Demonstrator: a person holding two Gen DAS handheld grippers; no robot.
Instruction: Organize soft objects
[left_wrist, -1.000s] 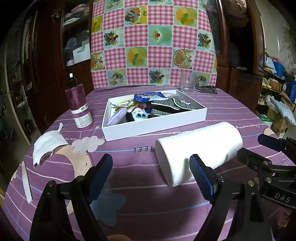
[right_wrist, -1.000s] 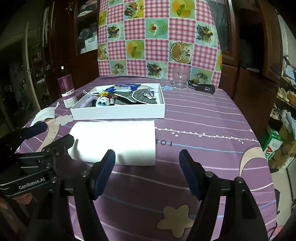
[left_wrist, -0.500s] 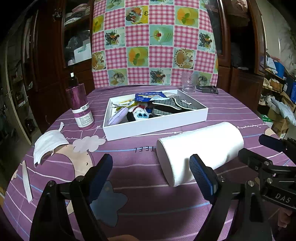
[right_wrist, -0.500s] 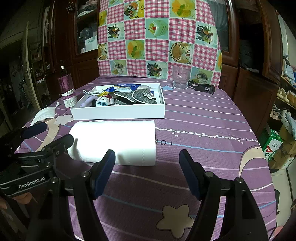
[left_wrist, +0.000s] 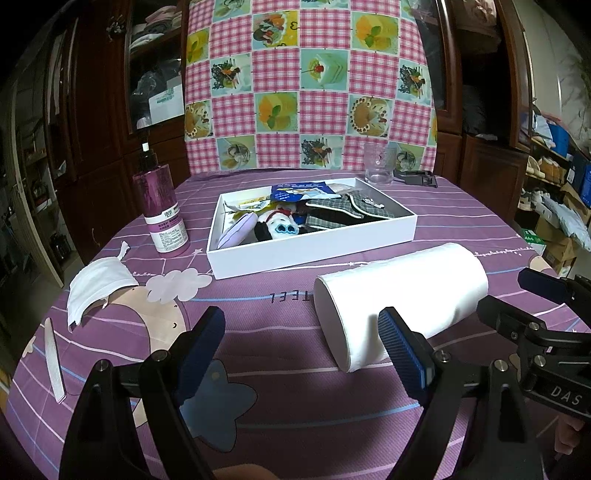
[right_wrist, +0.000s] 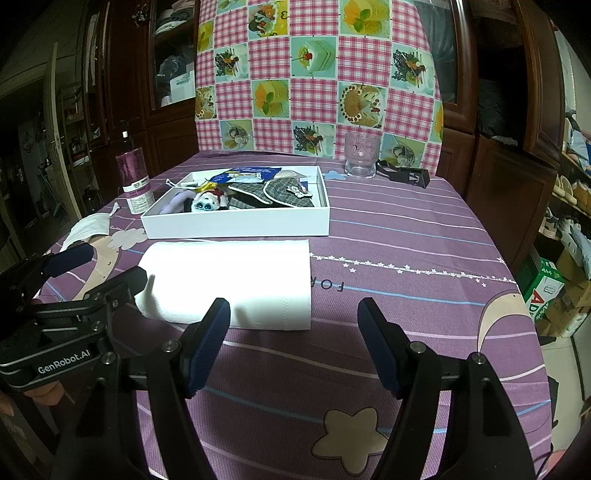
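The left gripper (left_wrist: 301, 345) is hovering with jaws spread wide, gripping nothing. The right gripper (right_wrist: 293, 334) is likewise standing released and empty. Both are pointing down at a white paper towel roll (left_wrist: 402, 301) lying on its side just ahead of them, untouched. Behind the roll, a white tray (left_wrist: 314, 247) is holding a plush toy (left_wrist: 279, 227) and plaid cloth (left_wrist: 343, 214). A face mask (left_wrist: 98, 286) and purple bottle (left_wrist: 160, 210) are sitting on the purple tablecloth (left_wrist: 295, 398) left of the tray. Dark wooden cabinets (right_wrist: 506, 110) are lining the room.

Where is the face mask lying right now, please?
In the left wrist view, the mask lies at the table's left edge, just in front of the purple bottle.
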